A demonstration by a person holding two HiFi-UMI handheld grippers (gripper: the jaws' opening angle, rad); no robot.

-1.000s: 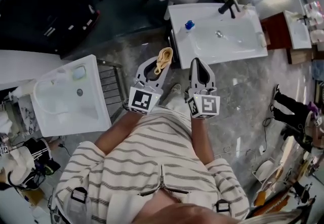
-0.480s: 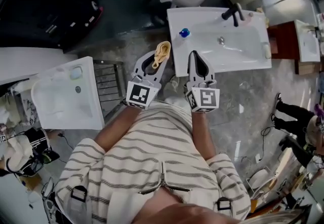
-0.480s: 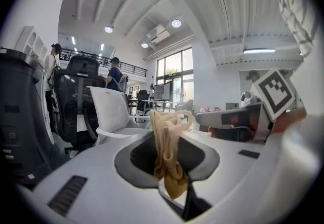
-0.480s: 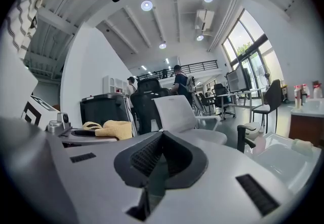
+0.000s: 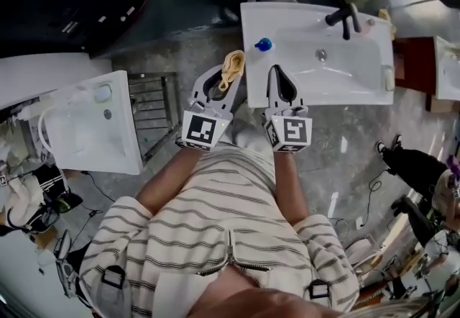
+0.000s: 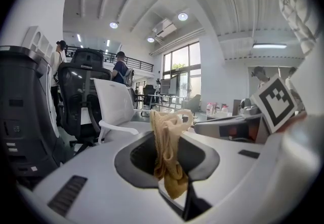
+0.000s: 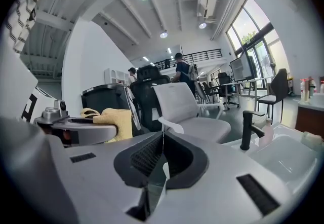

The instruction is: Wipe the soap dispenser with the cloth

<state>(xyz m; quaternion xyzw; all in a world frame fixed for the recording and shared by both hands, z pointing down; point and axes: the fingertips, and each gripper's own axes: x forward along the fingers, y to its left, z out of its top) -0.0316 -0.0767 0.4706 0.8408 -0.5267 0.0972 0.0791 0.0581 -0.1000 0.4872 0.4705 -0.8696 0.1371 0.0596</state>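
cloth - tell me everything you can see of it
The cloth is a tan-yellow rag, soft and crumpled into folds. It is pinched in the shut jaws of the left gripper, one end bunching out past the tips, the other hanging behind them. Nothing else touches it. In the head view it is held just off the left edge of the white sink.

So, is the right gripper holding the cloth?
No, the right gripper is shut empty; the cloth is clamped in the left gripper.
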